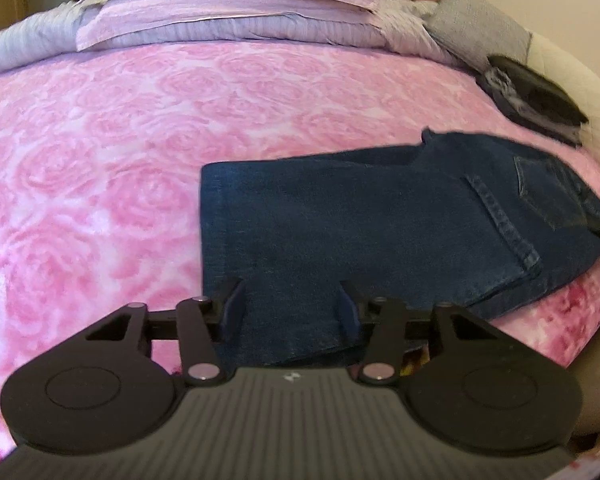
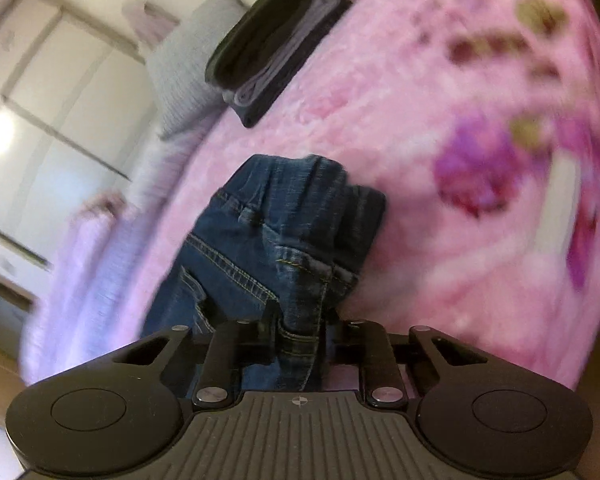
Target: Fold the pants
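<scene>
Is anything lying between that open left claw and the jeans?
Nothing visible. The left gripper hangs open right over the folded jeans on the pink blanket; the right gripper already pinches their waistband.

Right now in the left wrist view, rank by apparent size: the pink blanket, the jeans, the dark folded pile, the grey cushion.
1. Pink blanket, by far the largest.
2. Jeans.
3 and 4. Dark folded pile and grey cushion look alike; both sit far back at the distorted edge, so I won't rank them.

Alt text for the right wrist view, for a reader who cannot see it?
The right hand-held gripper is shut on the waistband end of dark blue jeans over a pink bedspread. Folded dark clothes lie beyond; the picture is motion-blurred.
</scene>
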The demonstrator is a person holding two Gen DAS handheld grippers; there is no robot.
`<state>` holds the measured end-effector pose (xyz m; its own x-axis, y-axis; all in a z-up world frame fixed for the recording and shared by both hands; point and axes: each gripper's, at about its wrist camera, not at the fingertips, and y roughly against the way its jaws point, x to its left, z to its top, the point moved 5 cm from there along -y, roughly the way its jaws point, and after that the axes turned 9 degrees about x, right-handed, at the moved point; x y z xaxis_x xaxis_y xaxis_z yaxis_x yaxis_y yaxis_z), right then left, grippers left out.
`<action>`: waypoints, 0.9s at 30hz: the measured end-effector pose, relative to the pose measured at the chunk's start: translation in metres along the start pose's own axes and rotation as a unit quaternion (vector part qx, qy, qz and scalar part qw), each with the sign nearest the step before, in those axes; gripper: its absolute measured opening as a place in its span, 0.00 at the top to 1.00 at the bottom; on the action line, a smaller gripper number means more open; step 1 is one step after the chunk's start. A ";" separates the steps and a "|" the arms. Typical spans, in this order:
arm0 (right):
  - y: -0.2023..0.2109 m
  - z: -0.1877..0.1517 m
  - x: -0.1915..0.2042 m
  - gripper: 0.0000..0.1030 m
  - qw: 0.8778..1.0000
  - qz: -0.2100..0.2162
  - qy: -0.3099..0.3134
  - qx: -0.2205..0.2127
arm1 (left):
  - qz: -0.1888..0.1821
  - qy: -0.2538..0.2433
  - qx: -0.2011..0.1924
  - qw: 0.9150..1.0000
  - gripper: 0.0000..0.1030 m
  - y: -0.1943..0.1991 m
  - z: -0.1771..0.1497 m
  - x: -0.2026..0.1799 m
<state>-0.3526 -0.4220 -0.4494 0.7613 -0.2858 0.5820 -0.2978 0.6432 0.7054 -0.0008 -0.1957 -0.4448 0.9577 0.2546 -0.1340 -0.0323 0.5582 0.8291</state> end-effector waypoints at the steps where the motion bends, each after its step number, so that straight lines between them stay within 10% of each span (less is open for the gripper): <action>1: 0.005 0.001 0.019 0.86 0.999 -0.032 0.037 -0.009 | -0.004 0.009 -0.003 1.000 0.58 0.004 0.000 0.004; 5: 0.047 -0.017 0.121 0.86 0.967 -0.071 0.225 -0.096 | 0.000 0.042 -0.022 0.999 0.58 0.026 -0.002 0.033; 8: 0.075 -0.064 0.204 0.86 0.913 -0.057 0.375 -0.151 | 0.003 0.068 -0.032 0.997 0.58 0.043 -0.008 0.057; 16: 0.058 -0.315 0.290 0.80 0.635 0.025 0.751 -0.179 | 0.006 0.129 -0.020 0.991 0.60 0.064 -0.048 0.112; 19: 0.000 -0.395 0.260 0.79 0.548 0.011 0.832 -0.085 | -0.003 0.155 -0.006 0.988 0.60 0.063 -0.063 0.126; 21: -0.022 -0.422 0.242 0.81 0.508 -0.022 0.854 -0.112 | -0.009 0.167 -0.002 0.986 0.60 0.063 -0.071 0.132; 22: -0.022 -0.425 0.241 0.81 0.499 -0.028 0.858 -0.123 | -0.011 0.171 -0.001 0.985 0.60 0.064 -0.074 0.135; 25: -0.016 -0.409 0.255 0.83 0.532 -0.004 0.841 -0.097 | -0.018 0.177 0.002 0.984 0.60 0.065 -0.081 0.139; 27: -0.002 -0.414 0.261 0.83 0.517 -0.003 0.846 -0.130 | -0.021 0.177 0.002 0.984 0.60 0.063 -0.083 0.139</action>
<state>0.0845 -0.2038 -0.4661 0.2427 0.5998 -0.7625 -0.3718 0.7834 0.4980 0.1068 -0.0592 -0.4560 0.7982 0.4916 -0.3482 0.0059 0.5715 0.8206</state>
